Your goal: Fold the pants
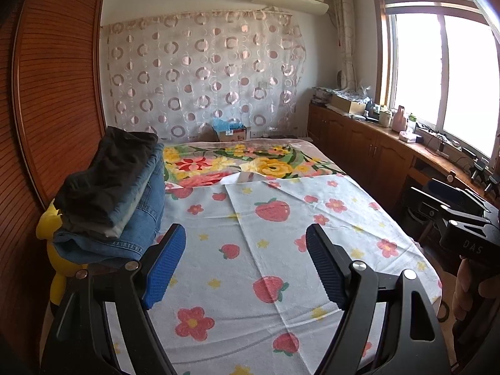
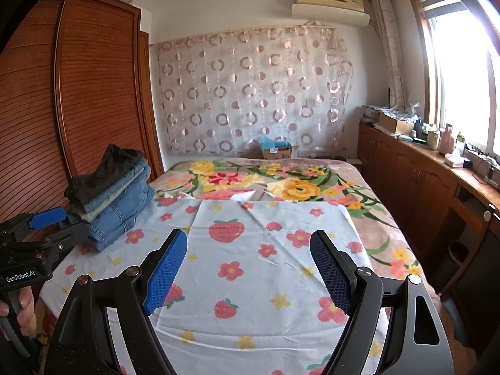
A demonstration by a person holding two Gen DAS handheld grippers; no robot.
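A stack of folded pants (image 1: 118, 193) (image 2: 109, 200) lies at the left edge of the bed, with a dark pair on top and several blue jeans beneath. No loose pants show on the strawberry-print sheet (image 1: 281, 243) (image 2: 250, 259). My left gripper (image 1: 245, 231) hovers open over the sheet, just right of the stack, with nothing between its blue pads. My right gripper (image 2: 248, 236) also stands open and empty above the sheet's middle. Each gripper is hand-held; a hand (image 2: 22, 309) shows at the left of the right wrist view.
A yellow plush toy (image 1: 51, 250) sits under the stack by the wooden wardrobe (image 1: 53, 93). A flowered blanket (image 1: 237, 162) covers the far half of the bed. Low cabinets (image 2: 422, 187) with clutter run along the right wall under the window. A cardboard box (image 2: 276, 151) stands behind the bed.
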